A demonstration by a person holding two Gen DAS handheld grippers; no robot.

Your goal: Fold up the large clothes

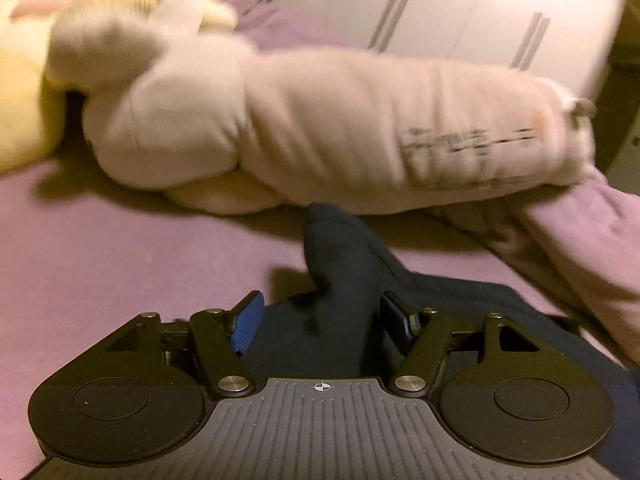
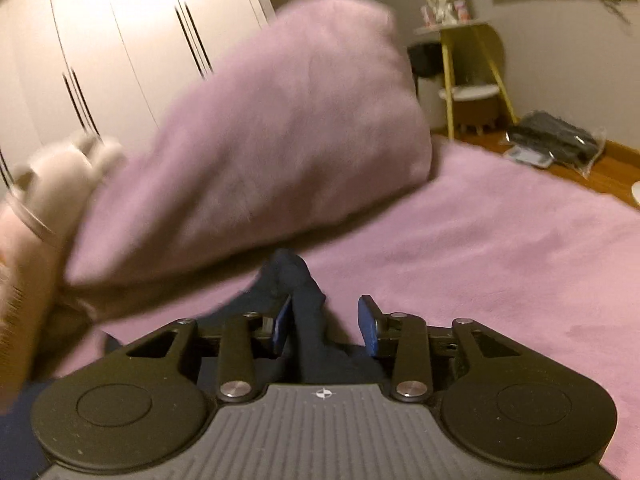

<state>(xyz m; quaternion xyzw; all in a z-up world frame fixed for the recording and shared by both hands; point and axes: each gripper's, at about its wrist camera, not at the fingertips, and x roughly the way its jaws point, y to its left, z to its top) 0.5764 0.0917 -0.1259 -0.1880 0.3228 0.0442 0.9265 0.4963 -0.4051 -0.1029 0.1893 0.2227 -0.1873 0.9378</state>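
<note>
Dark navy cloth garment [image 1: 344, 280] lying bunched on the purple-sheeted bed [image 1: 120, 248], a raised fold between each set of blue pads. Left hand-held gripper [image 1: 322, 320] released, pads clear of the fold. Right hand-held gripper [image 2: 325, 320] released, left pad [image 2: 282, 322] touching cloth.

Dark navy garment [image 1: 344, 276]: matt knit cloth, soft folds. Bed cover [image 2: 500, 248]: lilac, matt, short fuzzy nap. Pillow [image 2: 256, 148]: same lilac cloth, slightly fleecy. Long plush cushion [image 1: 320, 132]: pale cream, soft pile, printed marks blurred. Left hand-held gripper [image 1: 322, 320]: matt black plastic body, ribbed grey panel, shiny metal pivot caps, blue textured pads [image 1: 248, 326]. Wardrobe doors [image 2: 120, 40]: smooth, satin white. Floor [image 2: 600, 168]: glossy wood.
</note>
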